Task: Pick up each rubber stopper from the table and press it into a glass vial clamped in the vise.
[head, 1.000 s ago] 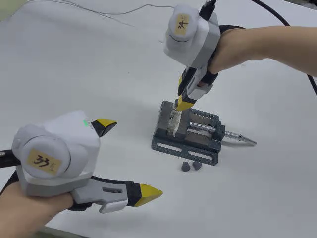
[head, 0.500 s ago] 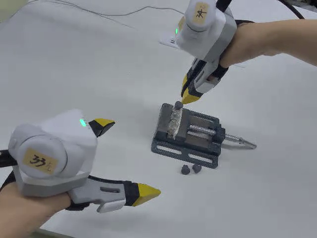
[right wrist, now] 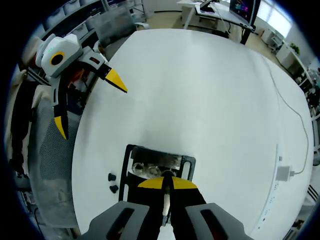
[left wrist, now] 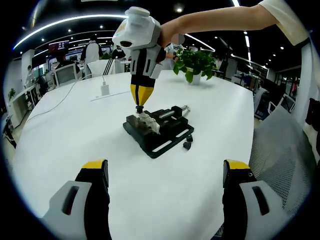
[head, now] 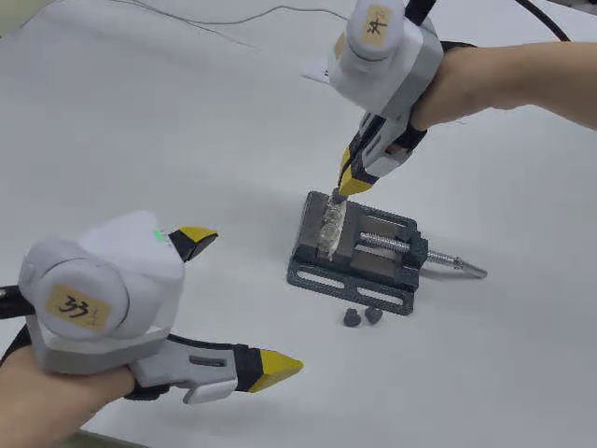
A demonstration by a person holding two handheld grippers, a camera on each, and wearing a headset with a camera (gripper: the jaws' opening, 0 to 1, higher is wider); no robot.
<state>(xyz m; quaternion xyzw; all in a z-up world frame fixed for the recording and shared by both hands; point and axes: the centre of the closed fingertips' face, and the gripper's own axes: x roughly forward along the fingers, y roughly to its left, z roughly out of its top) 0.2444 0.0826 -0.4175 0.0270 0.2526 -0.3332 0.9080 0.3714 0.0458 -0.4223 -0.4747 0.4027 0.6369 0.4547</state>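
Observation:
A dark metal vise (head: 359, 254) stands mid-table with clear glass vials (head: 328, 227) clamped in its jaws. A dark rubber stopper (head: 333, 196) sits on top of the far vial. My right gripper (head: 346, 187) points down from above, shut, its yellow tips touching that stopper. In the right gripper view the shut jaws hang over the vise (right wrist: 134, 161). Two loose stoppers (head: 362, 316) lie on the table in front of the vise. My left gripper (head: 238, 303) hovers open and empty at the near left, well away from the vise (left wrist: 165, 131).
The white round table (head: 140, 121) has free room on all sides of the vise. The vise's screw handle (head: 457, 266) sticks out to the right. A white plug with a cable (left wrist: 105, 90) lies at the far side. A mesh chair (left wrist: 285, 150) stands by the table edge.
My right gripper lifted off the vial, leaving the stopper on its mouth, then came back down onto the stopper. The left gripper has stayed put.

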